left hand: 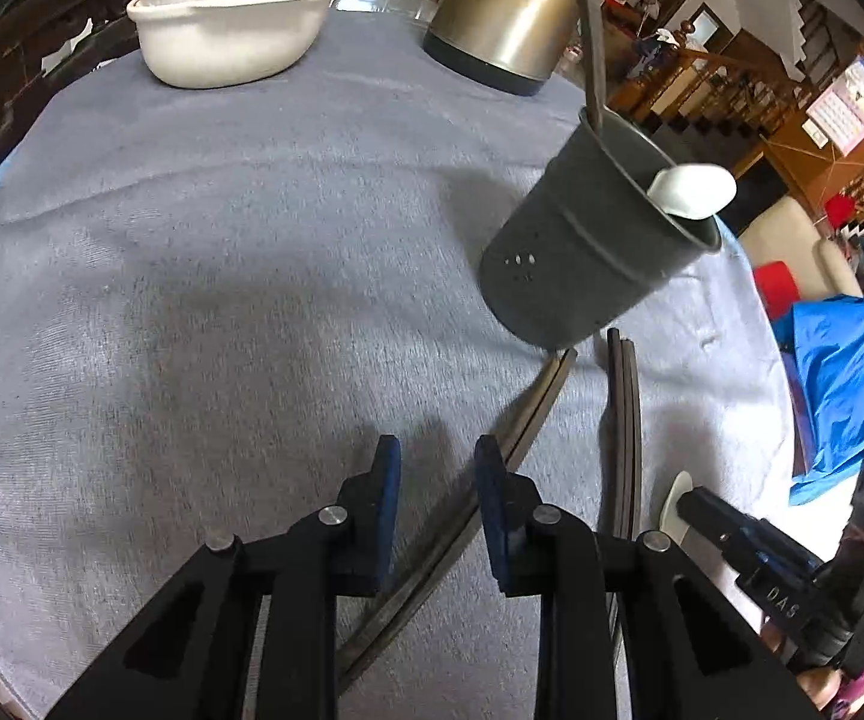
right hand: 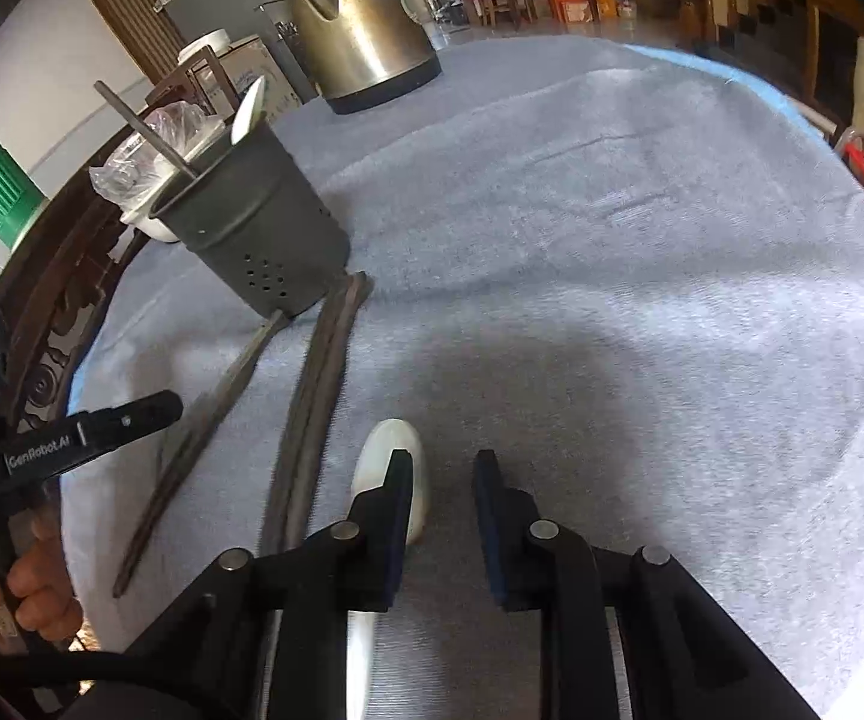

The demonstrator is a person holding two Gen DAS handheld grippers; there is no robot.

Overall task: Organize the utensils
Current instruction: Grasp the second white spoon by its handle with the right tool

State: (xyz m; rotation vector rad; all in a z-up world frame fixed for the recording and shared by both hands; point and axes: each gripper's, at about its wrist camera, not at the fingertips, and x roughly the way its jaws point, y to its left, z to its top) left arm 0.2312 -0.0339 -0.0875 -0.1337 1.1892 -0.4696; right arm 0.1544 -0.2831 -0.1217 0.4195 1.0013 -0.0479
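A dark grey perforated utensil holder (left hand: 594,240) stands on the grey cloth and also shows in the right wrist view (right hand: 258,228). It holds a white spoon (left hand: 693,189) and a dark chopstick (left hand: 588,30). Two pairs of dark chopsticks lie in front of it: one pair (left hand: 522,420) by my left gripper (left hand: 437,462), the other (left hand: 624,420) further right. A white spoon (right hand: 390,450) lies under the left finger of my right gripper (right hand: 443,474). Both grippers are open and empty.
A steel kettle (left hand: 504,18) and a white bowl (left hand: 222,42) with a plastic bag stand at the table's far side. A blue bag (left hand: 840,384) lies off the right edge. A dark wooden chair back (right hand: 54,300) stands behind the table.
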